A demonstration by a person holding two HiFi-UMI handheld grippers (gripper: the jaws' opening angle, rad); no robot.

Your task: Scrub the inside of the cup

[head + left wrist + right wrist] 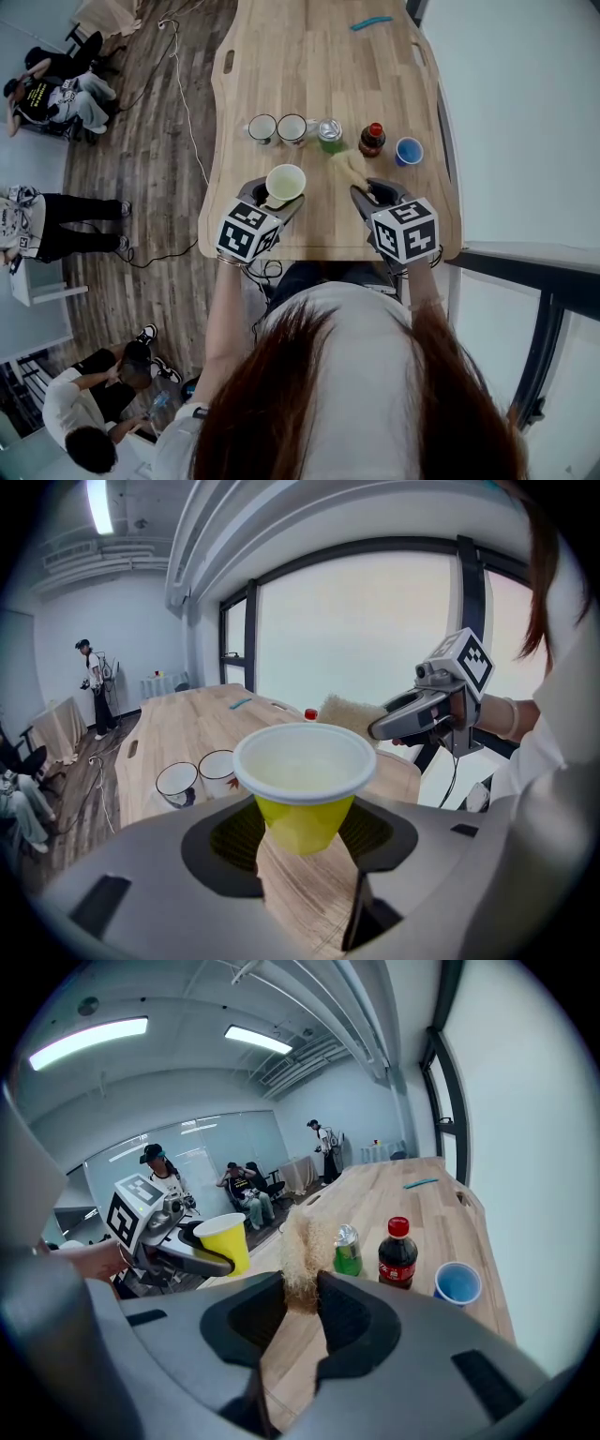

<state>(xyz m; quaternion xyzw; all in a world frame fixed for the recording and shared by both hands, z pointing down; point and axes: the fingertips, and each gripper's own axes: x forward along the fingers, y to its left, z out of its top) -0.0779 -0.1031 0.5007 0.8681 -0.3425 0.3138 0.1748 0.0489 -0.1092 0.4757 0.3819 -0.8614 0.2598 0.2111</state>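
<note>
Your left gripper point(302, 841) clamps a yellow, white-lined disposable cup point(302, 761) by its lower wall, mouth up, over the near edge of the pale wooden table point(309, 75). Your right gripper point(302, 1305) pinches a tan, fibrous scrubbing pad point(302, 1251) standing between its jaws, near the cup's right side but clear of its rim. Behind them, two white mugs point(262, 127), a green can point(330, 135), a red-capped cola bottle point(372, 140) and a blue cup point(409, 151) stand in a row.

Long wooden table point(319, 84), wood-plank floor point(150, 159), tall windows point(356, 630), ceiling strip lights point(89, 1042), pale walls point(56, 677).
</note>
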